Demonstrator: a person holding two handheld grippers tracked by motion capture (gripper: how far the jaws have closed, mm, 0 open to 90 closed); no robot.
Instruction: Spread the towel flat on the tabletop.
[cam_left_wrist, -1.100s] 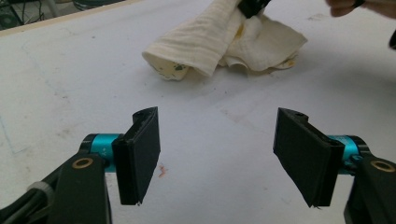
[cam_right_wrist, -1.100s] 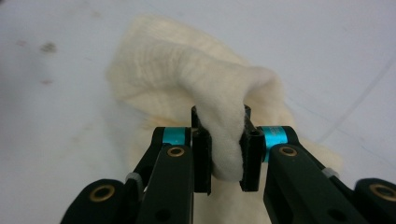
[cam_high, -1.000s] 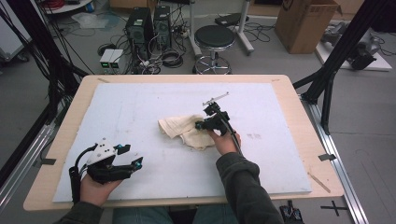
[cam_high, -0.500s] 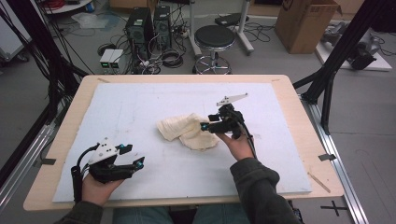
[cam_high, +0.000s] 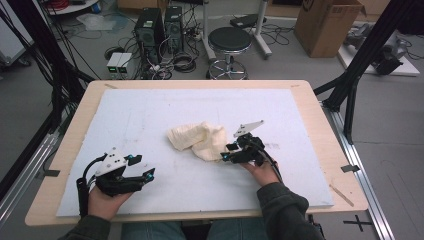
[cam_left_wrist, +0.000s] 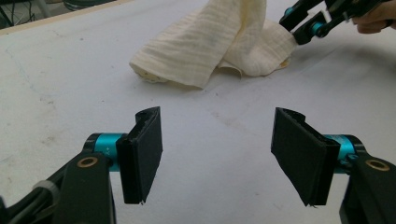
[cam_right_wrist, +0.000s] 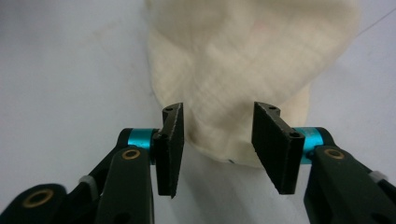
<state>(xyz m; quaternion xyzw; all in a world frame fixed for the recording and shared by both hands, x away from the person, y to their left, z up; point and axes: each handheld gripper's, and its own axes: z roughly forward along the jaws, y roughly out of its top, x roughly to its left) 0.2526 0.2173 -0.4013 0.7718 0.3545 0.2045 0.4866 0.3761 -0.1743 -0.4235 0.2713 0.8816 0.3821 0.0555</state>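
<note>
Here, a crumpled cream waffle-weave cloth lies mid-way on the white foam board. The right gripper, jaws just closing, straddles the cloth's edge without pinching. The left gripper stands wide and empty, well apart.

Even overhead light, soft shadows; cloth blurred in right gripper view.

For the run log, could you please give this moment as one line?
right gripper: closing around cloth edge, no pinch yet | left gripper: open, idle | table
</note>
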